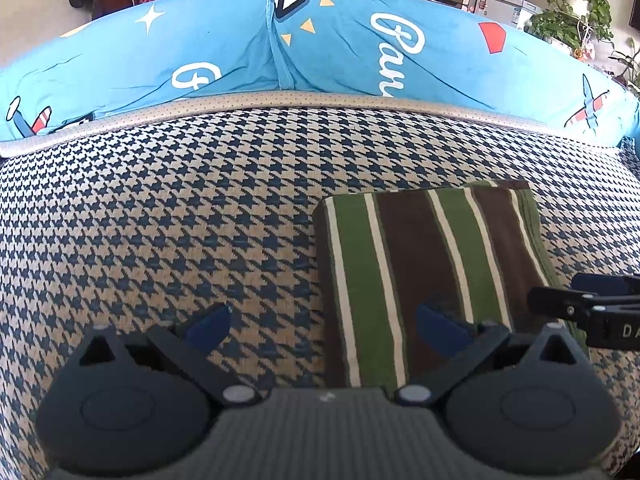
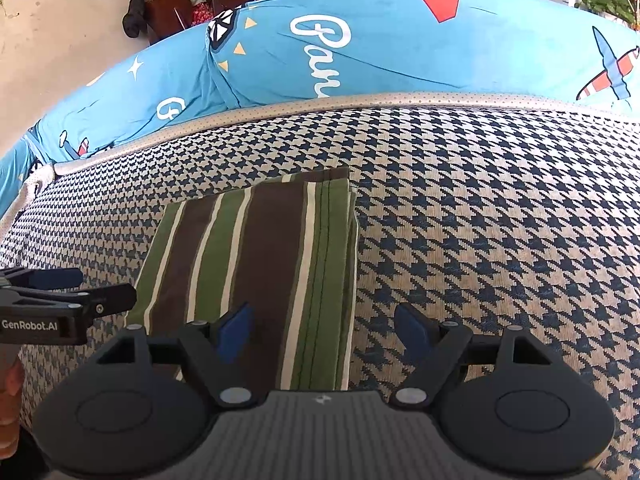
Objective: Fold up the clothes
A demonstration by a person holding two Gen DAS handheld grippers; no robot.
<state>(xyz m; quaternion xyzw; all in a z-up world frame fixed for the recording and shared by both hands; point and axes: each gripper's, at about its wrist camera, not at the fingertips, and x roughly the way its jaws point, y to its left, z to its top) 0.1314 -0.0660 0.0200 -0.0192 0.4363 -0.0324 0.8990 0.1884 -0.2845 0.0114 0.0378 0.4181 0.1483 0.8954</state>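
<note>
Both my left gripper (image 1: 320, 326) and right gripper (image 2: 326, 330) hover wide open, empty, over the folded striped garment (image 2: 256, 272); I judge a careless snag could undo its layers.

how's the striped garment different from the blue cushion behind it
The striped garment has green, brown and cream stripes; the blue cushion is sky blue with planes, stars and white lettering. The garment lies flat, folded into a rectangle on the houndstooth seat; the cushion is puffy and stands along the seat's back edge. Both are cloth.
</note>
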